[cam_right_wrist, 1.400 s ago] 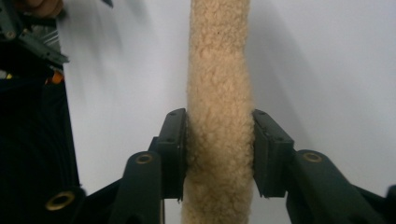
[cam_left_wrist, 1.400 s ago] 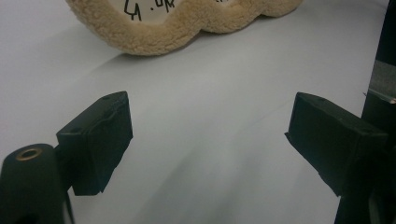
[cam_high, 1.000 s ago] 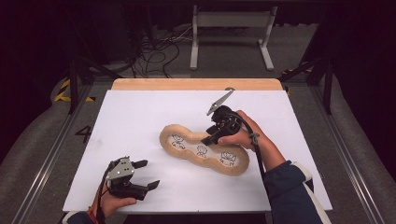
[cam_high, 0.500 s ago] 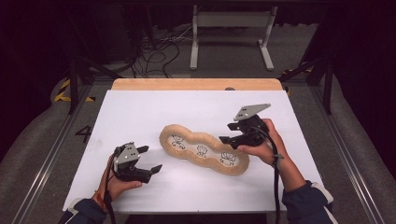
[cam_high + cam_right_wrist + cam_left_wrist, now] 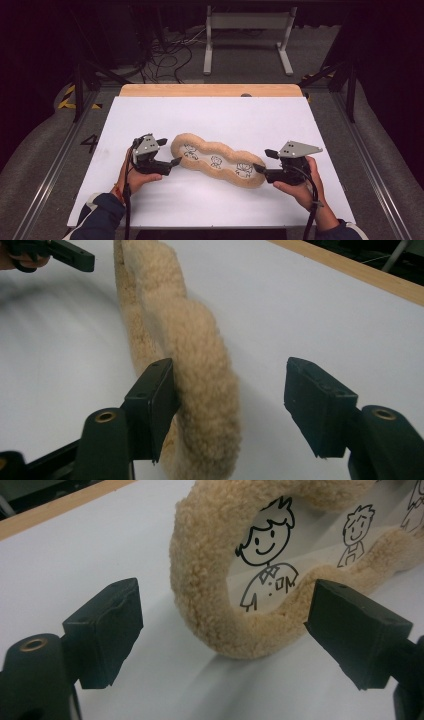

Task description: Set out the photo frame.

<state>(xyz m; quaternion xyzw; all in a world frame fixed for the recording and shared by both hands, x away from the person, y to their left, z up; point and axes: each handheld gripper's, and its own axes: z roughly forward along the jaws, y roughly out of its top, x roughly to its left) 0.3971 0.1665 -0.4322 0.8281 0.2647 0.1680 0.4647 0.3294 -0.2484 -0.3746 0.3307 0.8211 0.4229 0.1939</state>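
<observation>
Three little cartoon figures, drawn in black line on clear windows, sit in a row along the tan fleecy pouch (image 5: 218,160), a long lobed thing with a plush border; no lettering or brand can be read on it. It lies slantwise near the middle of the white table sheet (image 5: 220,115), one end toward the person's left and farther away, the other toward the right and nearer. In the left gripper view the closest figure, spiky-haired and smiling in a collared shirt, shows between the jaws.

At that left end the left gripper (image 5: 167,152) stands with its jaws wide apart, the pouch's rounded end just ahead of them and untouched. At the other end the right gripper (image 5: 264,161) has just been opening its jaws; they straddle the pouch's fleecy edge, one pad right against the plush, the other well clear of it, so nothing is clamped. A painted "4" (image 5: 90,143) marks the grey floor (image 5: 45,165) left of the table.
</observation>
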